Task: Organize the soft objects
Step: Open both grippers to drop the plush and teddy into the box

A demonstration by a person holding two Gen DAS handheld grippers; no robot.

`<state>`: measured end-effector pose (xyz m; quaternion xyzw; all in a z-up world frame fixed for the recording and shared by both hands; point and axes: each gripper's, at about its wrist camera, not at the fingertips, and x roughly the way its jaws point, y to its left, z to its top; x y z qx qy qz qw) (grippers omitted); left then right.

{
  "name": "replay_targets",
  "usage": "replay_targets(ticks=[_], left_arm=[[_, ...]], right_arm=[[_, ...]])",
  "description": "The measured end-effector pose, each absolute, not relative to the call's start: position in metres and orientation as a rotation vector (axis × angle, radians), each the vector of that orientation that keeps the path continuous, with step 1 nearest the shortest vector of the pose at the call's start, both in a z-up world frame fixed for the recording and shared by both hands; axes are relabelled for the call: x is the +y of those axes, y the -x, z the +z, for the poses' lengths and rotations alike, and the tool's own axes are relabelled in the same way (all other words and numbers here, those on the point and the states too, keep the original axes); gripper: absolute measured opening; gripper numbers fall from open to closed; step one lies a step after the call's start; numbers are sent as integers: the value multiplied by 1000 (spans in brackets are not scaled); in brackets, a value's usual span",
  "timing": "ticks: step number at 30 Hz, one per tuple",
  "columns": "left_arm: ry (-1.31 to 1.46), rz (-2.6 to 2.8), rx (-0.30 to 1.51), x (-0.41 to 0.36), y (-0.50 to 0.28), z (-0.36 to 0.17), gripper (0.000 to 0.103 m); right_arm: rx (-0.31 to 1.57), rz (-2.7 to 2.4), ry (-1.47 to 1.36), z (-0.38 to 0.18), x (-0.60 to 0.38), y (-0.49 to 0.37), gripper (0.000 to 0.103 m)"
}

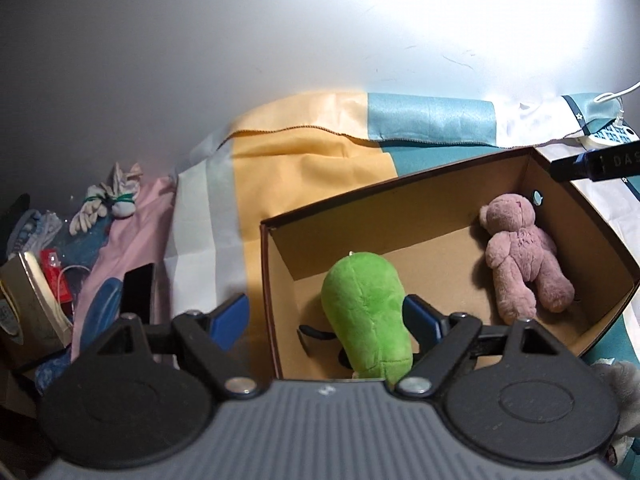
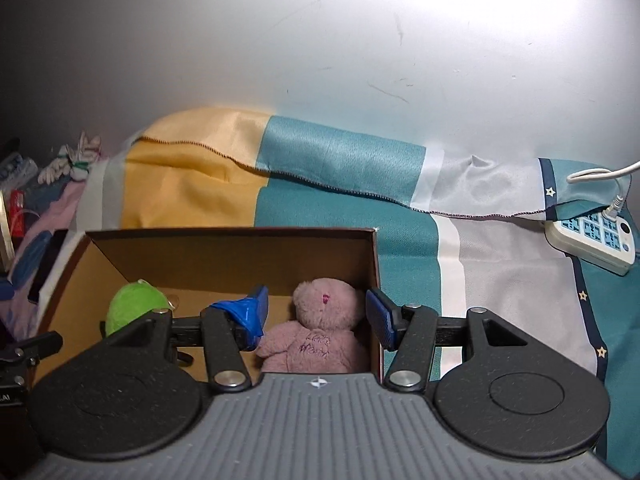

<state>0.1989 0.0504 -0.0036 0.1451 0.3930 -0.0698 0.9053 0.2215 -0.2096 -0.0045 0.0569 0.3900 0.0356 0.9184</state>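
A brown cardboard box [image 1: 400, 188] sits on a striped bedsheet. Inside lie a green plush toy [image 1: 368, 308] at the near left and a pink teddy bear [image 1: 524, 252] at the far right. My left gripper [image 1: 326, 316] is open, its fingers wide apart over the box's near left corner, with the green plush near the right finger. In the right wrist view the box [image 2: 224, 234], the green plush [image 2: 136, 306] and the bear [image 2: 320, 324] show. My right gripper [image 2: 318, 314] is open, its fingers on either side of the bear's head without clamping it.
A white power strip [image 2: 592, 240] with a cable lies at the right on the sheet. A bundle of white gloves [image 1: 108, 204], a dark phone [image 1: 138, 292] and assorted clutter lie at the left. A grey plush [image 1: 624, 384] shows at the right edge.
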Motion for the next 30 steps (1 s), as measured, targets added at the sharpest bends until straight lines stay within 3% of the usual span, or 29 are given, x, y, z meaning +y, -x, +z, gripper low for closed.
replay_targets(ticks=[14,30], left_arm=[[-308,-34,730,49,-120,26,87],[-278,-8,695,34,-51,36,90]], right_arm=[[651,159,-209,42,-213,-129,39],[618,227,-327,46,-220,-50,39]])
